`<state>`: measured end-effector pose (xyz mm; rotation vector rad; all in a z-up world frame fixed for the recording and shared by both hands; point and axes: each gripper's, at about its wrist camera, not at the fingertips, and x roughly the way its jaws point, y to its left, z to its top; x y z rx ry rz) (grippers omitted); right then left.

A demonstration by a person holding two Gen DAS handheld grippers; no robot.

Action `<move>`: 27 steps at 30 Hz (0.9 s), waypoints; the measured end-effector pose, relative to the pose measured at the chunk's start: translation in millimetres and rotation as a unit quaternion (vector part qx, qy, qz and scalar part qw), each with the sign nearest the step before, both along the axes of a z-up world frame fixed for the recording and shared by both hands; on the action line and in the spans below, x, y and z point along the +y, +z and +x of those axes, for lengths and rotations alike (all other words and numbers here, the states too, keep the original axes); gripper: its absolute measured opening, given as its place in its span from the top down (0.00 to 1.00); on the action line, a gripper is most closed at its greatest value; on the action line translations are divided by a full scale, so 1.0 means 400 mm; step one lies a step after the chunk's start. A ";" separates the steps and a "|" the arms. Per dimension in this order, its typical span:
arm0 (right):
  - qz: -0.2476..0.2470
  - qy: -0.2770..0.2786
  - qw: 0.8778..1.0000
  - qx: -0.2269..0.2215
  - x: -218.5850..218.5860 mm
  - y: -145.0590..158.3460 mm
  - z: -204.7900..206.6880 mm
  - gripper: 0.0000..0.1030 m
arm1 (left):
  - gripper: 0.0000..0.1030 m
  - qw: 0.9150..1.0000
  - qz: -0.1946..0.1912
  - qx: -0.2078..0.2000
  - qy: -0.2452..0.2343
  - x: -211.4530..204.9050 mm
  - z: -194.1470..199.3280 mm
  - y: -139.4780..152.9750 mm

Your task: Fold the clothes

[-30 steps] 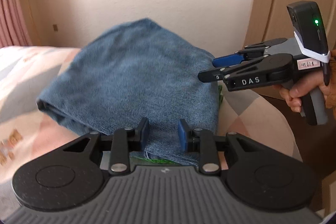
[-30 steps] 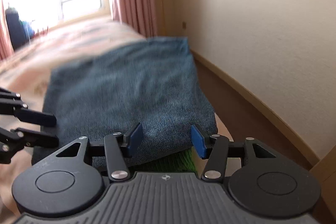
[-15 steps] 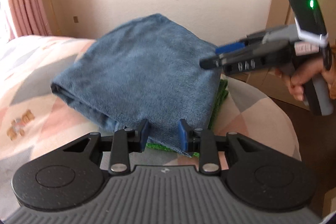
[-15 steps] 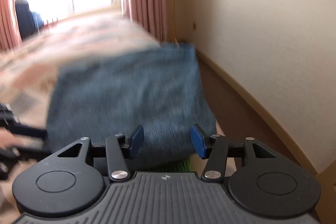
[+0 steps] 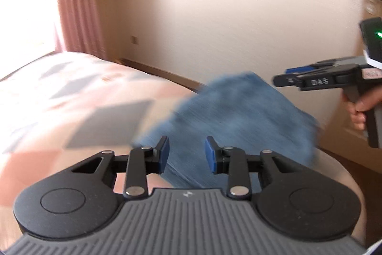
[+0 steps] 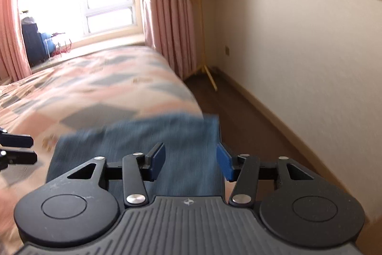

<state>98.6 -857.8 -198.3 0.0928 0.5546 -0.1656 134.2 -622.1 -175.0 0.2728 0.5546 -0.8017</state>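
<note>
Now the folded blue garment [image 5: 238, 116] lies near the corner of the bed [image 5: 71, 97], at the edge beside the wall. The left gripper [image 5: 187, 157] hangs just above its near side, jaws wide, holding nothing. The right gripper [image 6: 190, 162] is also wide and empty, over the garment's end by the bed edge.

I judge the folding is nearly finished and both claws stand clear of the cloth. To finish well, the person should lift straight up, so no pad drags the top layer, and press down any corner that stands up.

Both views are blurred, so the folds and edges are hard to read. The near part of the garment is hidden behind the gripper bodies, so anything beneath it is unseen.
</note>
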 end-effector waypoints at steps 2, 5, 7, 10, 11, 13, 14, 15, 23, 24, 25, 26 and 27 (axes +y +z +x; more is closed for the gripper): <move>-0.012 0.008 1.000 0.001 -0.019 -0.016 0.071 0.78 | 0.74 1.000 -0.005 -0.002 0.014 -0.017 0.058 -0.013; -0.022 0.011 0.999 0.029 -0.055 -0.065 0.157 0.82 | 0.74 1.000 -0.001 -0.006 0.030 -0.047 0.116 -0.053; -0.006 0.016 0.998 0.063 -0.087 -0.109 0.194 0.82 | 0.75 0.999 0.008 0.007 0.040 -0.058 0.145 -0.094; 0.040 0.010 0.992 0.117 -0.126 -0.172 0.201 0.83 | 0.72 0.998 0.012 0.030 0.054 -0.059 0.175 -0.157; 0.049 0.004 0.991 0.121 -0.135 -0.179 0.188 0.83 | 0.72 0.998 0.007 0.036 0.058 -0.051 0.178 -0.160; 0.057 -0.028 0.992 0.108 -0.155 -0.168 0.145 0.82 | 0.70 0.997 -0.002 0.047 0.065 -0.035 0.180 -0.157; 0.066 -0.041 0.992 0.097 -0.164 -0.148 0.114 0.81 | 0.70 0.996 -0.005 0.053 0.069 -0.028 0.179 -0.151; 0.075 -0.053 0.992 0.085 -0.173 -0.129 0.083 0.81 | 0.73 0.996 -0.005 0.055 0.071 -0.023 0.167 -0.136; 0.085 -0.012 0.995 0.052 -0.034 -0.015 -0.157 0.76 | 0.76 0.997 -0.014 0.070 -0.016 0.010 -0.043 -0.046; 0.082 -0.001 0.995 0.055 -0.006 -0.013 -0.178 0.76 | 0.76 0.997 -0.008 0.076 -0.023 0.005 -0.062 -0.057; 0.075 0.008 0.995 0.062 0.023 -0.021 -0.193 0.76 | 0.76 0.996 -0.002 0.082 -0.031 0.000 -0.081 -0.069; 0.069 0.013 0.995 0.070 0.044 -0.035 -0.195 0.76 | 0.76 0.995 0.008 0.089 -0.034 -0.007 -0.093 -0.086; 0.063 0.018 0.995 0.079 0.066 -0.050 -0.196 0.75 | 0.75 0.995 0.019 0.093 -0.035 -0.010 -0.108 -0.104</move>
